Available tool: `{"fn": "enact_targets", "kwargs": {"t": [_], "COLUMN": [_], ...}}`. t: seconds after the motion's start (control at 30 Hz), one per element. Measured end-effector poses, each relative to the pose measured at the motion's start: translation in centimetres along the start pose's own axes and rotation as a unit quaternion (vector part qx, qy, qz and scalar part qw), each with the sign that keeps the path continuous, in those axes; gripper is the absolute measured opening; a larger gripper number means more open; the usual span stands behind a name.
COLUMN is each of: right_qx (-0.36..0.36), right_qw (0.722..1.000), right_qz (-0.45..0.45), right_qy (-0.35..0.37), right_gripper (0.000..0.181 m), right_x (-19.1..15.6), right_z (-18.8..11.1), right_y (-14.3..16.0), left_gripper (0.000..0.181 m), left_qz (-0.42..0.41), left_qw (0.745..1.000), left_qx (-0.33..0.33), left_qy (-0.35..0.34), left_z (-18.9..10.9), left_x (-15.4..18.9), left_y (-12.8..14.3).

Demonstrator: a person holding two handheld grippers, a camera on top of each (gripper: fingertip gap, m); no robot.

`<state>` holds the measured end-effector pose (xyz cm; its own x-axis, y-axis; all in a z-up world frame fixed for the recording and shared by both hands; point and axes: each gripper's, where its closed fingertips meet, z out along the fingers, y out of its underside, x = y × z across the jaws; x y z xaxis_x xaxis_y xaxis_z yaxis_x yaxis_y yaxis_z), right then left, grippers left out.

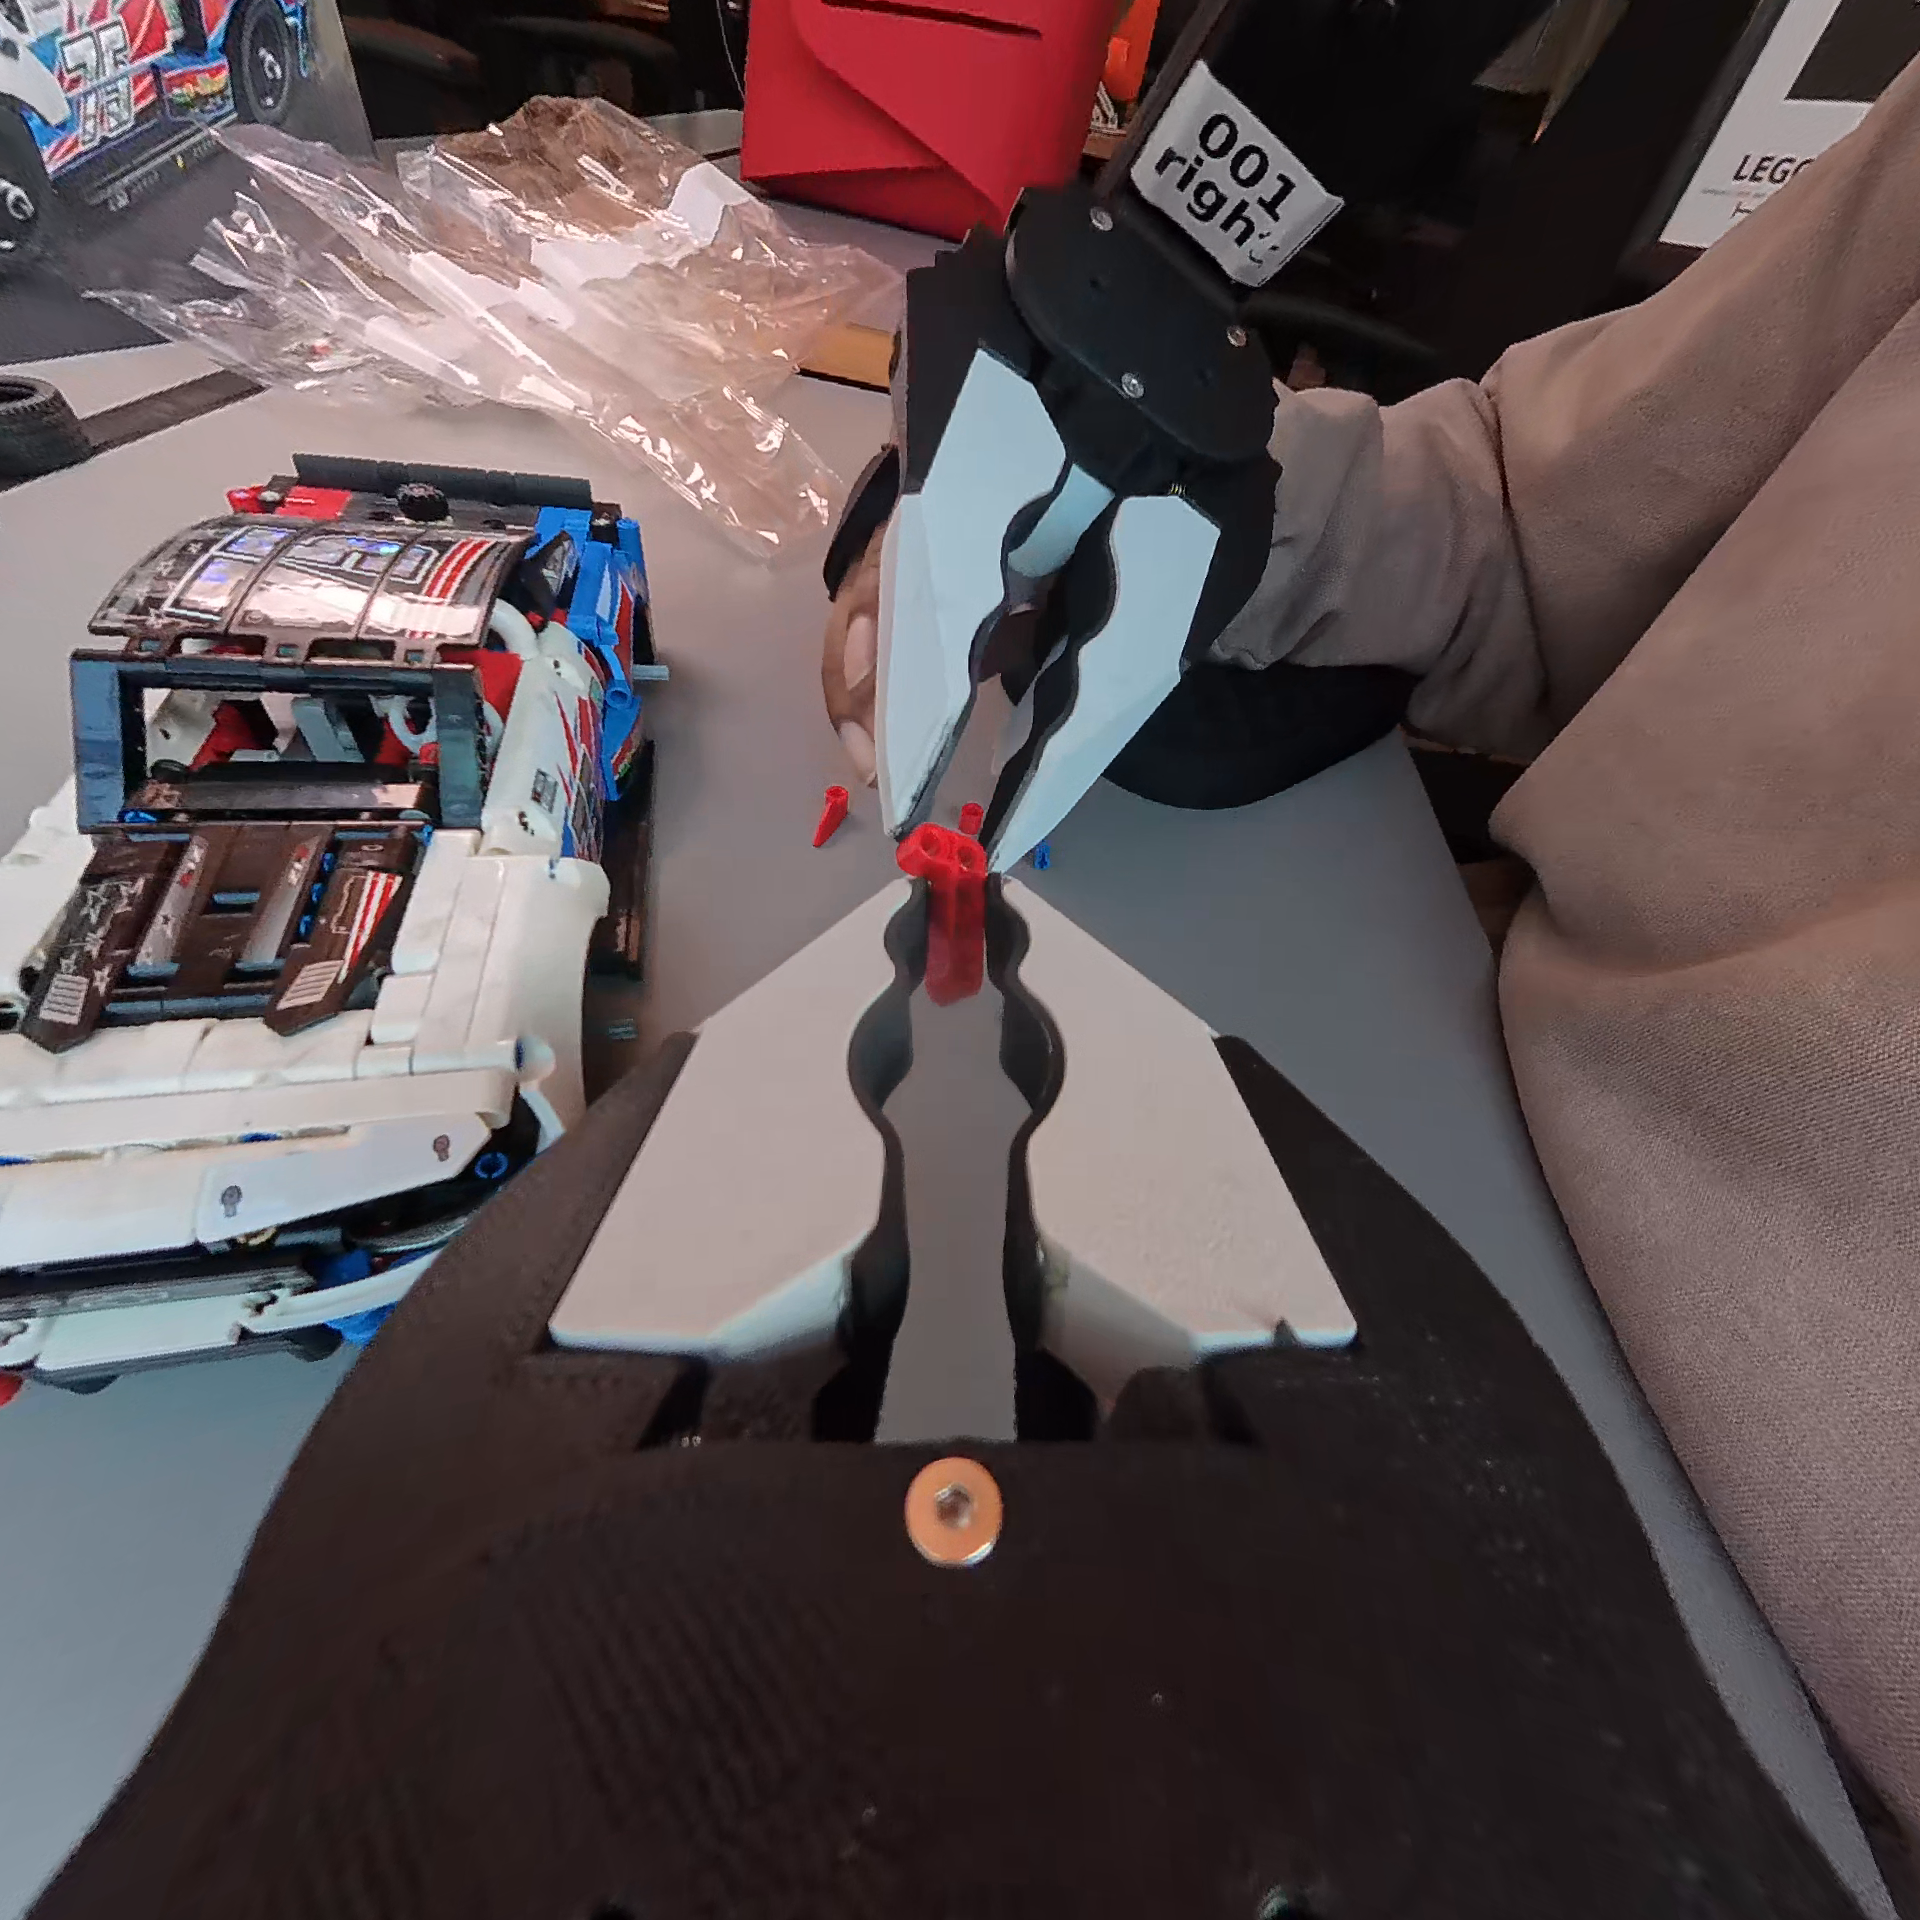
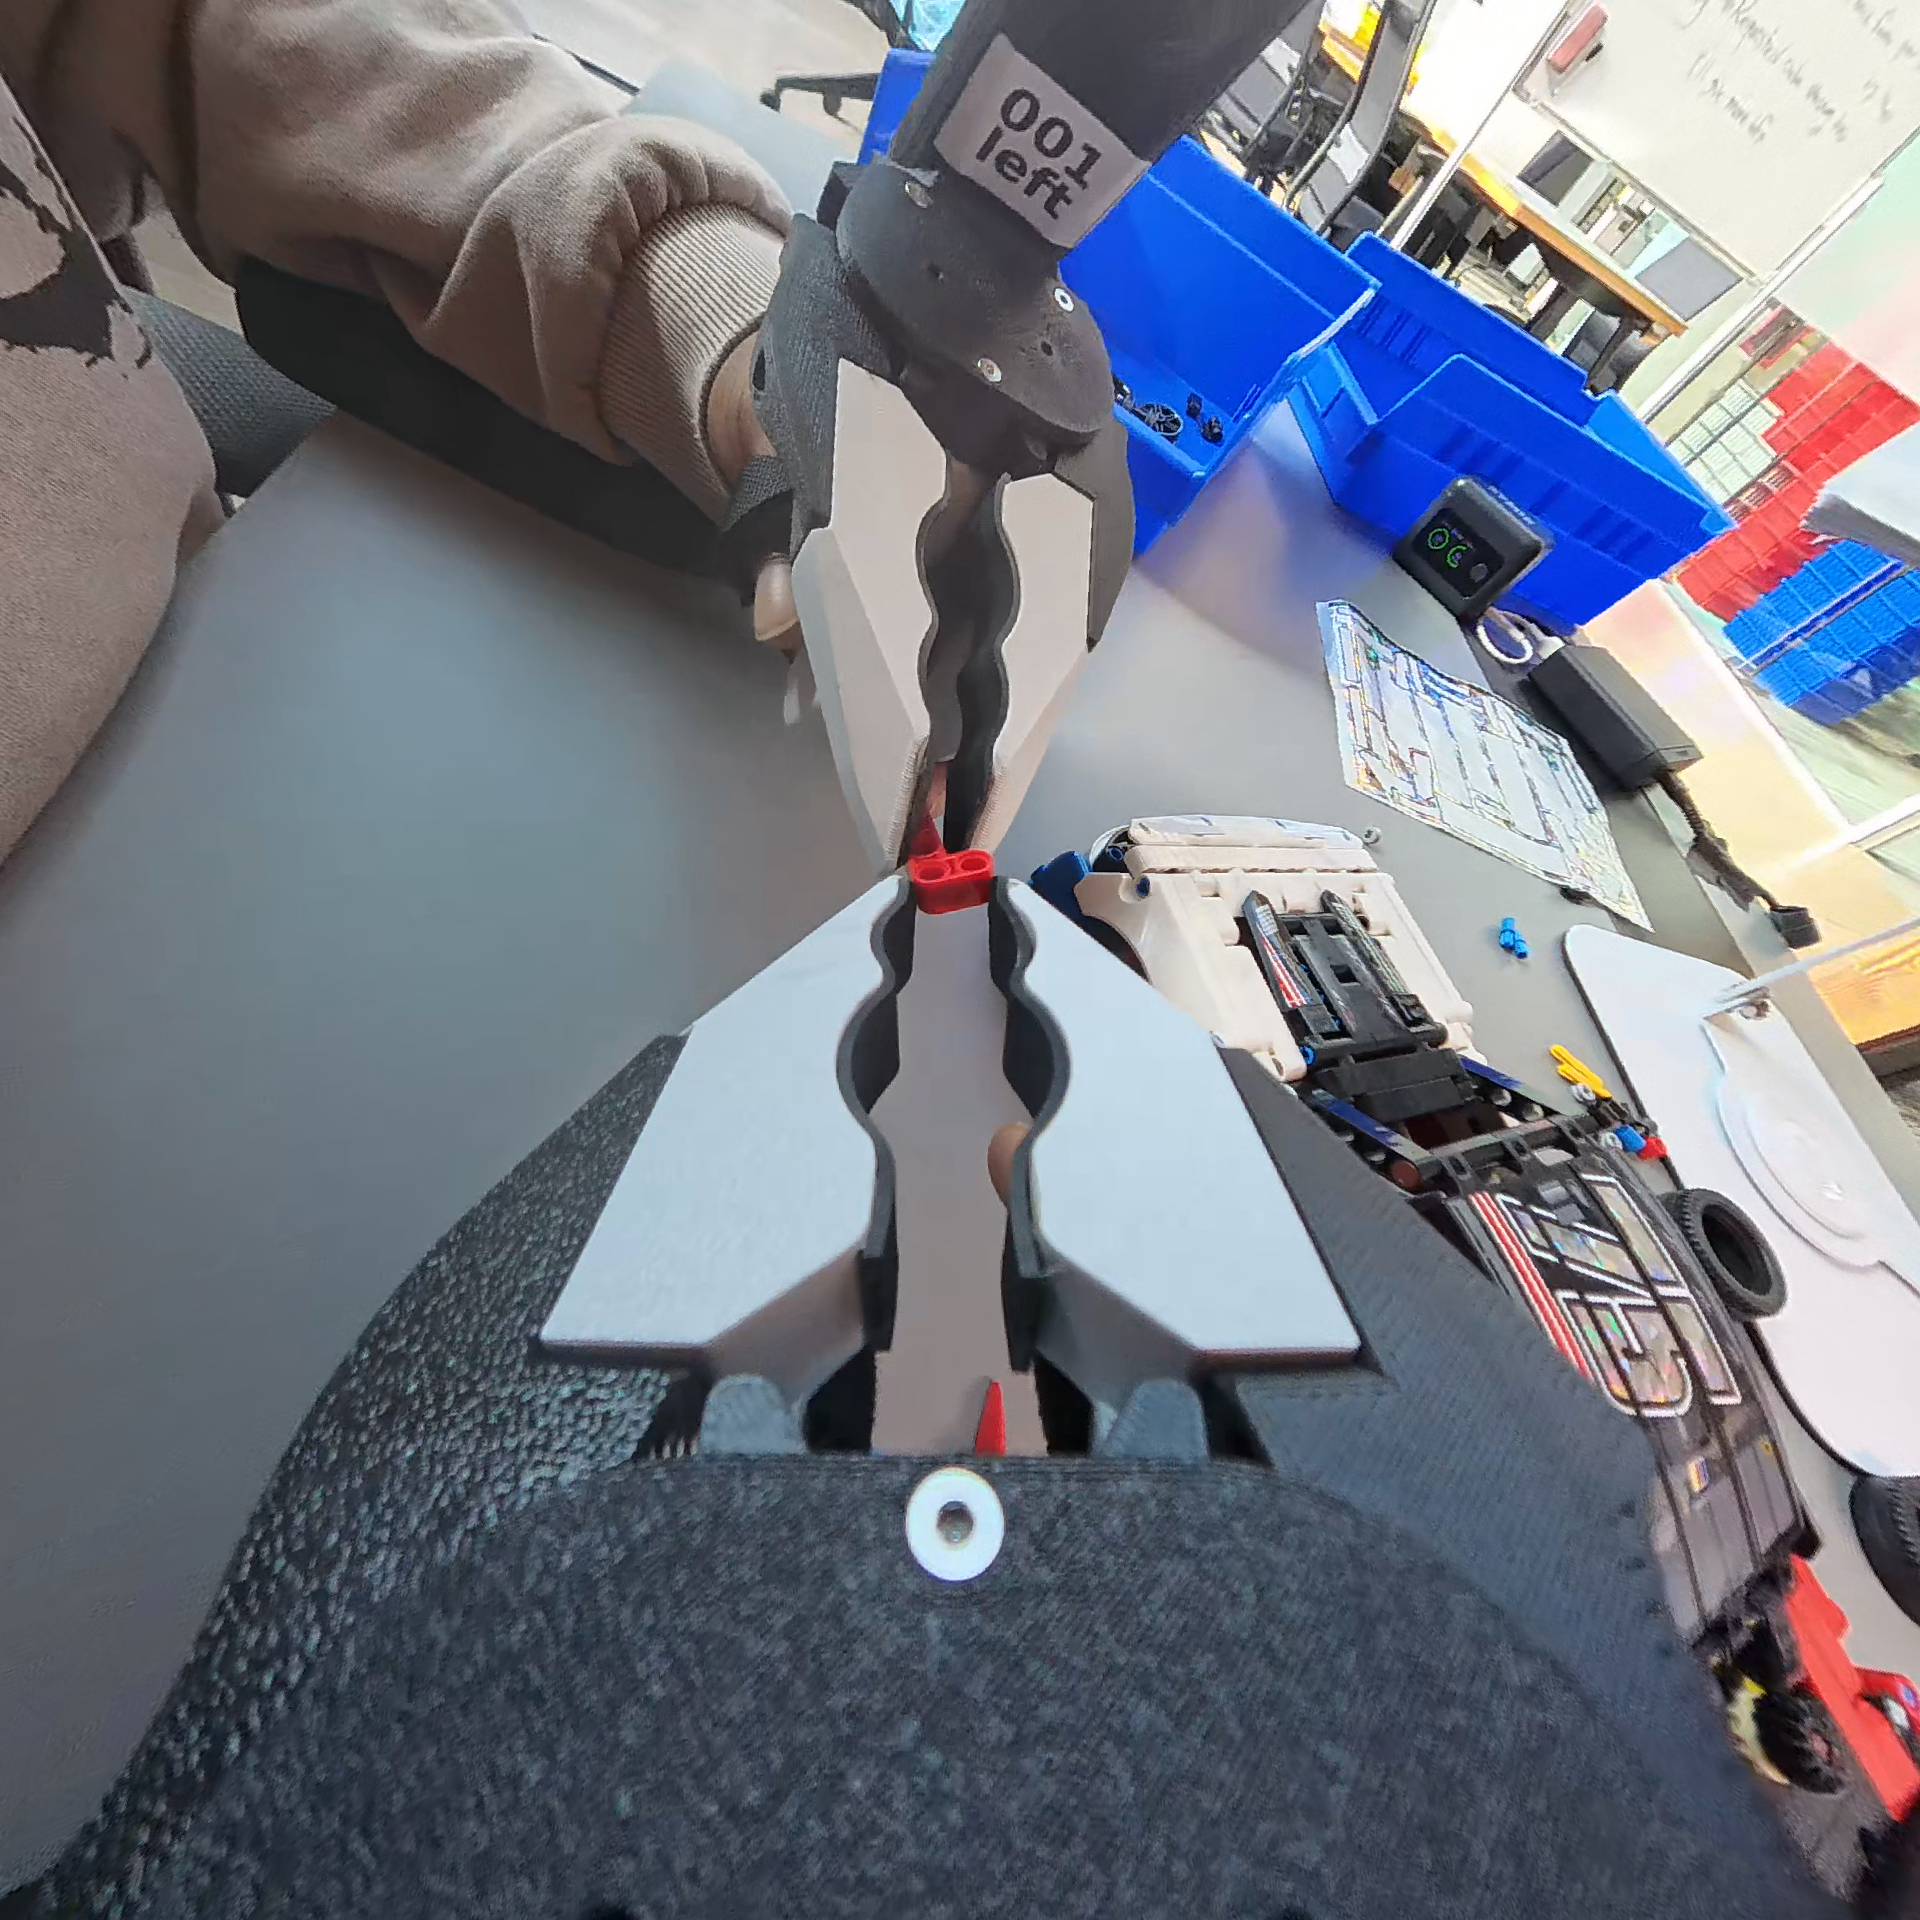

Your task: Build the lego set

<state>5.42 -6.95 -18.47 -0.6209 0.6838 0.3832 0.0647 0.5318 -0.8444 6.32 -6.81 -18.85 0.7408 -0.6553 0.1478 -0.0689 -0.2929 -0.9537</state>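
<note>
A small red Lego beam piece with two round holes at its end is held in the air over the grey table. My left gripper is shut on its lower part. My right gripper comes down from above, tips closed on the holed end. In the right wrist view my right gripper pinches the two-hole red end, and the left gripper clamps a red part just behind it. I cannot tell if this is one piece or two joined. The white, blue and black Lego car stands to the left.
A red cone piece, a red pin and a blue pin lie under the grippers. Clear plastic bags and a red box lie behind. Blue bins, an instruction sheet, a loose tyre. The grippers are tip to tip, or close to it.
</note>
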Motion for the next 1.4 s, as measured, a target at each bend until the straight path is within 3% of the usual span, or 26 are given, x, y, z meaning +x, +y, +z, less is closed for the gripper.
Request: {"fn": "enact_targets", "kwargs": {"t": [0.03,0.23,0.33,0.5,0.6,0.77,0.9,1.4], "right_qx": [0.001,-0.055,-0.125,-0.2,-0.217,-0.224,-0.203,-0.2], "right_qw": [1.0,0.995,0.981,0.95,0.945,0.949,0.96,0.967], "right_qz": [0.004,0.073,0.146,0.239,0.241,0.222,0.183,0.146], "right_qy": [0.005,0.029,0.013,0.021,0.03,-0.016,-0.057,-0.053], "right_gripper": [0.012,0.012,0.012,0.011,0.011,0.015,0.016,0.011], "right_x": [0.1,1.0,0.3,-0.4,-0.7,-2.5,-3.8,-3.4], "right_z": [0.0,0.6,1.2,2.0,2.4,2.7,2.6,2.9], "right_y": [0.0,1.6,3.7,6.0,6.1,5.5,4.5,4.8], "left_gripper": [0.008,0.007,0.002,0.004,0.014,0.011,0.008,0.009], "left_qz": [0.001,0.008,0.046,0.084,0.104,0.141,0.142,0.154], "left_qw": [1.0,0.998,0.99,0.98,0.975,0.962,0.963,0.959], "left_qx": [0.0,-0.022,-0.083,-0.147,-0.166,-0.207,-0.204,-0.203], "left_qy": [-0.003,-0.052,-0.108,-0.104,-0.105,-0.107,-0.106,-0.127], "left_z": [-0.1,-0.6,-0.9,-0.5,-0.1,0.2,0.1,0.1], "left_x": [-0.1,-1.8,-3.5,-3.1,-2.9,-2.9,-3.0,-3.6], "left_y": [0.0,0.7,2.6,4.7,5.2,6.5,6.4,6.3]}}
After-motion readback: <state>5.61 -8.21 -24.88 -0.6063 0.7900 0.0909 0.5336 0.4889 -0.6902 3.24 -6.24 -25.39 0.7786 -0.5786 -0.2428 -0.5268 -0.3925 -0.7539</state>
